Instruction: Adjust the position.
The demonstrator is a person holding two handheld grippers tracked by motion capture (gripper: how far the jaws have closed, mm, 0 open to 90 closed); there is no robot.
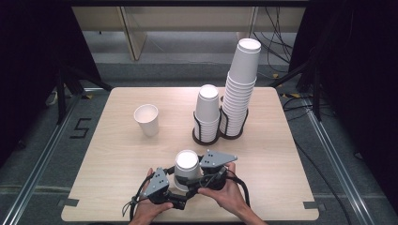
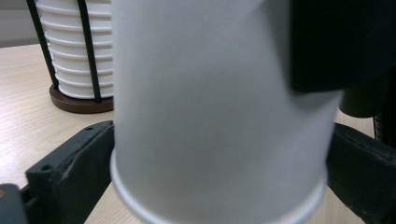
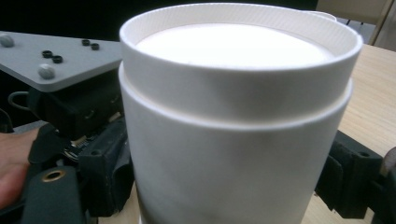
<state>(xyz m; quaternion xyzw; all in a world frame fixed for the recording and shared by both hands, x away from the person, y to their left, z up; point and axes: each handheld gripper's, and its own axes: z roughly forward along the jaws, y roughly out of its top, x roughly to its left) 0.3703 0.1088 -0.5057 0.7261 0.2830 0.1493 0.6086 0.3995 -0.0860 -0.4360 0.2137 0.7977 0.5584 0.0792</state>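
Note:
An upside-down white paper cup (image 1: 186, 166) stands on the wooden table (image 1: 117, 154) near its front edge, between both grippers. In the right gripper view it looks like two nested cups (image 3: 233, 121) with a seam below the upturned base. My left gripper (image 1: 176, 180) reaches in from the left. Its black jaws flank the cup's rim (image 2: 219, 200) and stand wide, so I read it as open. My right gripper (image 1: 202, 176) comes from the right, with a jaw against each side of the cup (image 3: 229, 186).
An upright single cup (image 1: 146, 119) stands at mid-left. Behind the grippers, a short cup stack (image 1: 207, 112) and a tall leaning stack (image 1: 239, 89) sit in a black wire holder (image 1: 206, 138) with brown bases (image 2: 79, 102). Cables lie on the floor to the right.

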